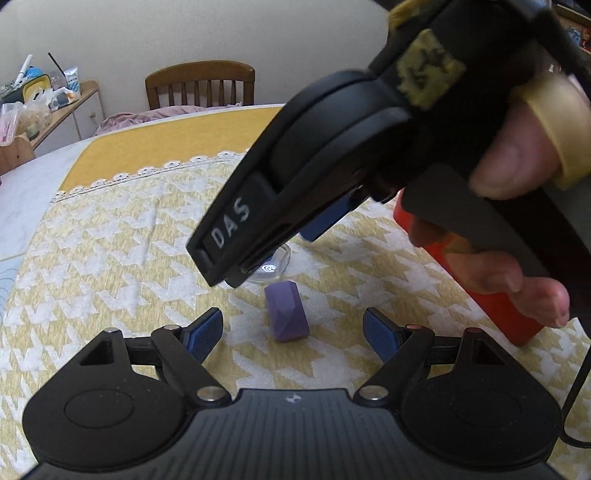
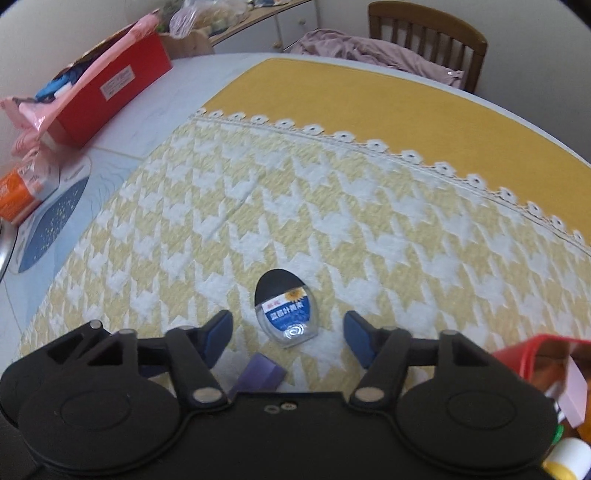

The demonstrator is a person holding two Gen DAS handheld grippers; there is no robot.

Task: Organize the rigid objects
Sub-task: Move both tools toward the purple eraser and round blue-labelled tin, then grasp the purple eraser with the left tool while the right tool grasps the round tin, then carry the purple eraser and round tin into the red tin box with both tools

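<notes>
A purple faceted block (image 1: 287,312) lies on the yellow houndstooth cloth (image 1: 110,251), between and just ahead of my open left gripper (image 1: 291,334). It also shows in the right wrist view (image 2: 262,373), partly hidden under that gripper's body. A small clear bottle with a black cap and a blue label (image 2: 286,308) lies flat between the fingers of my open right gripper (image 2: 288,338), not touched. In the left wrist view the right gripper's body (image 1: 332,166) hangs over the bottle (image 1: 271,267), hiding most of it.
A red bin (image 1: 480,280) stands at the right; in the right wrist view (image 2: 532,350) it holds several items. A red box (image 2: 107,88) and an orange packet (image 2: 22,192) lie at the far left. A wooden chair (image 2: 428,33) stands behind the table.
</notes>
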